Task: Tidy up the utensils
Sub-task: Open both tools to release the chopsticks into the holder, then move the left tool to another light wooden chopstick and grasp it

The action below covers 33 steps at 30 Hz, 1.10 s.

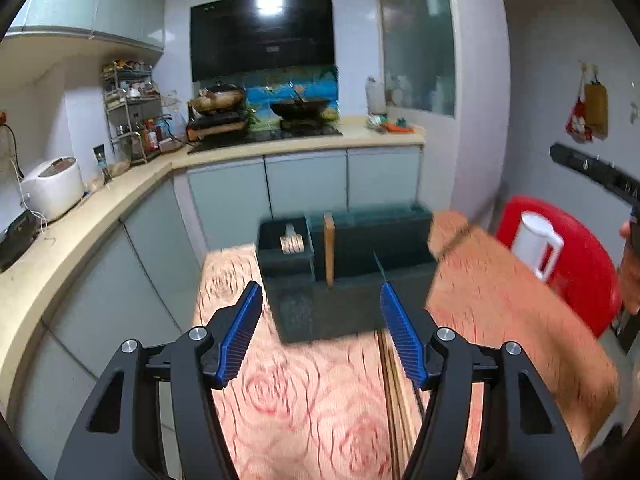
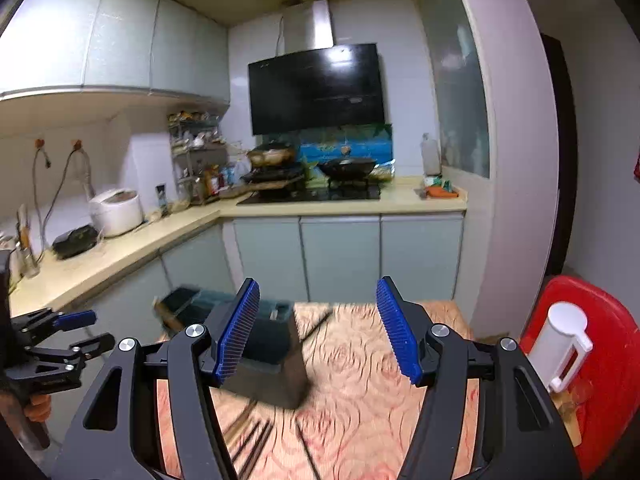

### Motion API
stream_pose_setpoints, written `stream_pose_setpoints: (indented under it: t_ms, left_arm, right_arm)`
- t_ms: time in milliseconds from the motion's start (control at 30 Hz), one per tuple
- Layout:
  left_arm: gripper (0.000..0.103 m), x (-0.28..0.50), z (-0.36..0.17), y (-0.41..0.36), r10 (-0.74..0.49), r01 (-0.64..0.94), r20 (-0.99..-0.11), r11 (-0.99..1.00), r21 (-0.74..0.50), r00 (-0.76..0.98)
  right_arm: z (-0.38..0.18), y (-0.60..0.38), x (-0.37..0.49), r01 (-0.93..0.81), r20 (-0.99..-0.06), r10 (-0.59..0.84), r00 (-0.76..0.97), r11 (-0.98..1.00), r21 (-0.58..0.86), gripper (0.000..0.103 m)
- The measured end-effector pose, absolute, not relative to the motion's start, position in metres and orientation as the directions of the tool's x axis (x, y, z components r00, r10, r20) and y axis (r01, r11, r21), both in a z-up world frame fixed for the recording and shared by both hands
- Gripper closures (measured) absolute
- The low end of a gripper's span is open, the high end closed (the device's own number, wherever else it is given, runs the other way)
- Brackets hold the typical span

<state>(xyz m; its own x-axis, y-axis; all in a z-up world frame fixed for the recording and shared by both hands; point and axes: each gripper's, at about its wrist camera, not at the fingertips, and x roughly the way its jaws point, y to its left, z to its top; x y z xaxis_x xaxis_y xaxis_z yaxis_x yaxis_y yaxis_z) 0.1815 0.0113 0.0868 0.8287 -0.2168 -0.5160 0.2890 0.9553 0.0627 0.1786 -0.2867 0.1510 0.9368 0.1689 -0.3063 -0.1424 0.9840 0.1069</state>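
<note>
A dark utensil box stands on the rose-patterned table, just beyond my left gripper, which is open with nothing between its blue pads. Pale utensil handles lie in the box's left compartment, and a wooden strip stands beside it. In the right wrist view the same box sits left of centre, behind the left finger of my open, empty right gripper. Several dark chopsticks lie loose on the cloth near that gripper, and another one lies by the box. The left gripper shows at the far left.
A red stool with a white jug stands right of the table. A beige L-shaped counter with a rice cooker and a stove with a wok runs along the left and back. A person's hand is at the right edge.
</note>
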Motion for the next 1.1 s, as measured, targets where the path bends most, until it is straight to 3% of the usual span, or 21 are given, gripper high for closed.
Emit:
stream_pose_setpoints:
  t_ms: [300,700,833,900,1100]
  left_arm:
    - [0.043,0.119,-0.016,0.017,-0.214,0.366,-0.660,0.925,0.100,0.720]
    - [0.045,0.066,-0.060,0.009,-0.213,0.379,-0.713,0.922,0.080,0.668]
    - [0.058,0.063,-0.064,-0.001,-0.216,0.400,-0.725,0.912,0.089,0.654]
    - [0.070,0.065,-0.068,-0.005,-0.198,0.398,-0.733,0.911,0.107,0.651]
    - [0.077,0.068,-0.072,-0.006,-0.228,0.405,-0.749,0.912,0.059,0.622]
  right_arm:
    - [0.065,-0.289,0.123,-0.191,-0.465,0.223,0.857,0.975,0.115,0.044]
    - [0.023,-0.302,0.089,-0.134,-0.523,0.221,0.823,0.971,0.199,0.044]
    - [0.018,-0.309,0.084,-0.114,-0.528,0.215,0.822,0.969,0.218,0.044]
    - [0.015,-0.312,0.083,-0.107,-0.532,0.213,0.820,0.969,0.223,0.044]
    - [0.009,-0.318,0.079,-0.088,-0.548,0.203,0.811,0.969,0.229,0.044]
